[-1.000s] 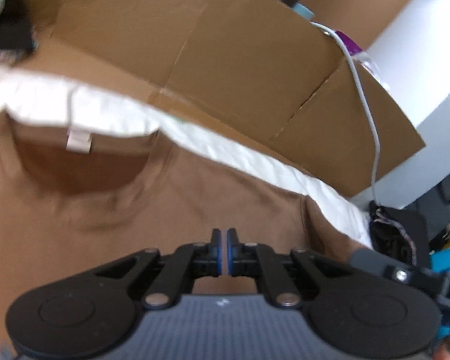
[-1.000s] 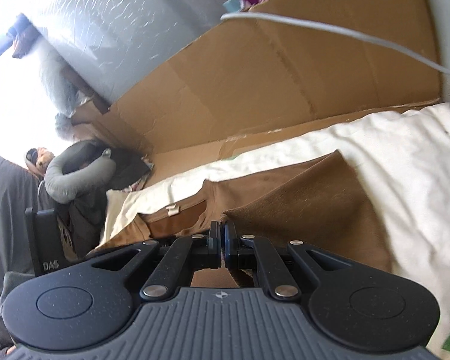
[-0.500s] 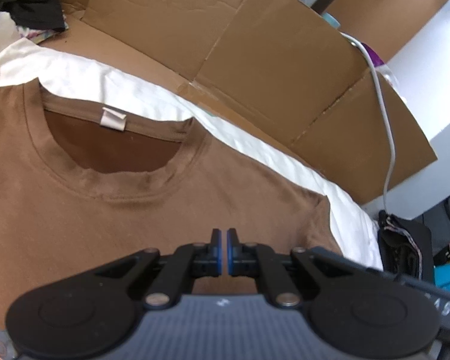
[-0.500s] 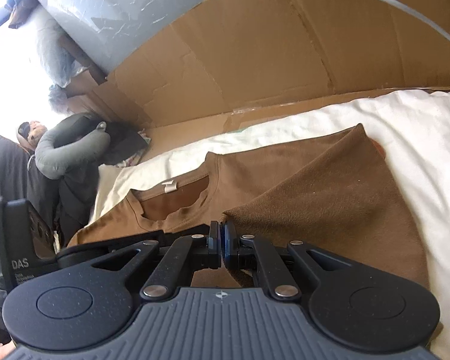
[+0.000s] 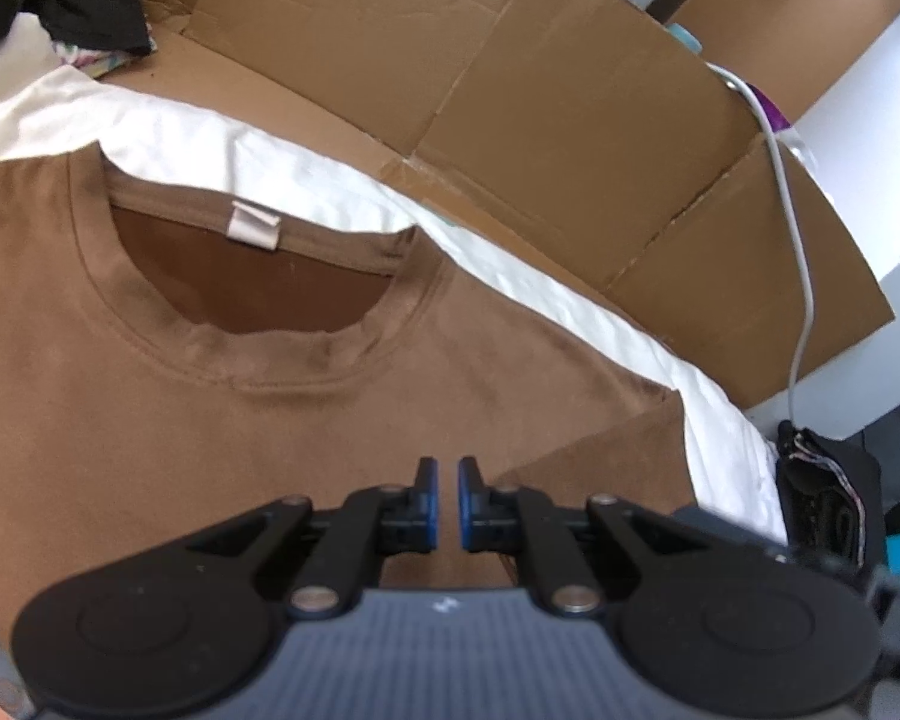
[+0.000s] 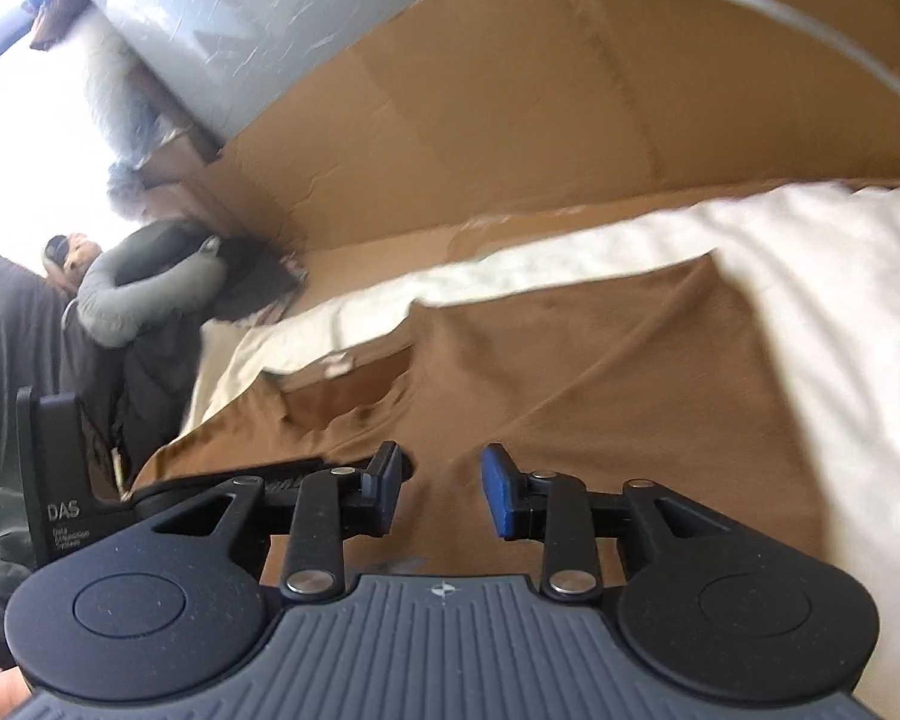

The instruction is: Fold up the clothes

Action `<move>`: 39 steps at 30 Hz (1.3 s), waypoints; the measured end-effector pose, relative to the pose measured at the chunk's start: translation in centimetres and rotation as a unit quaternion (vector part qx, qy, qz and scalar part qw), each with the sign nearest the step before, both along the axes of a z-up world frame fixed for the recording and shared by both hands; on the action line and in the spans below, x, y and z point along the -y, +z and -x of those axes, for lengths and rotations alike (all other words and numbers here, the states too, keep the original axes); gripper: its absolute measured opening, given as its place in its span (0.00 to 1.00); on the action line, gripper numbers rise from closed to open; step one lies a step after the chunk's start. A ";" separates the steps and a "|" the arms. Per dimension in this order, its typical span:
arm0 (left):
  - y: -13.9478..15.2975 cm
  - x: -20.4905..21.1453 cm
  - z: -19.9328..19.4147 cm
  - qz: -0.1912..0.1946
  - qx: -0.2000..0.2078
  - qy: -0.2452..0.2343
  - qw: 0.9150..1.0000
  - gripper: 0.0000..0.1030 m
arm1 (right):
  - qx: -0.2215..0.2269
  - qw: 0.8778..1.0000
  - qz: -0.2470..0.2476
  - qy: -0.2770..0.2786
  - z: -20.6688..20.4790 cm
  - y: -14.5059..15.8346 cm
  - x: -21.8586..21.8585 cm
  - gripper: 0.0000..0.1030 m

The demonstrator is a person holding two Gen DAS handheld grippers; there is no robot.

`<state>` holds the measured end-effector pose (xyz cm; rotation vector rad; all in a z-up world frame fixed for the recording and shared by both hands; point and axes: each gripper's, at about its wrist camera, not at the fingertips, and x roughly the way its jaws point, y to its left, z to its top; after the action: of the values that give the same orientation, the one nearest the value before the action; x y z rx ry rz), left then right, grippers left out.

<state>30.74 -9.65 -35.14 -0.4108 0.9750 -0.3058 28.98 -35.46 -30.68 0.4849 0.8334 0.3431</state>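
Right hand-held gripper (image 6: pixel 441 489) gapes above brown T-shirt (image 6: pixel 600 372).

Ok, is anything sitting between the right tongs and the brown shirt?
Nothing visible. The right tongs are open just above the brown shirt, which lies flat on the white sheet. The left tongs are nearly shut, apparently holding nothing.

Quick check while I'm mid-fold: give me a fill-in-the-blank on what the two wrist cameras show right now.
1. The shirt lying on the white sheet is ____ in colour.
2. The right gripper has its jaws ____.
3. Behind the sheet stands a wall of ____.
4. The small tag sits inside the shirt's ____.

Missing words: brown; open; cardboard; collar
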 end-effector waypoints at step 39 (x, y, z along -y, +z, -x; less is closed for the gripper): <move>-1.8 1.7 0.7 -0.021 0.030 -0.054 0.998 0.02 | -0.009 0.984 0.166 -0.062 -8.7 -3.4 5.1 0.31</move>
<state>30.02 -11.31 -36.91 -0.3089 0.9445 -0.3918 37.66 -40.51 -34.09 0.2278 0.8536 0.0813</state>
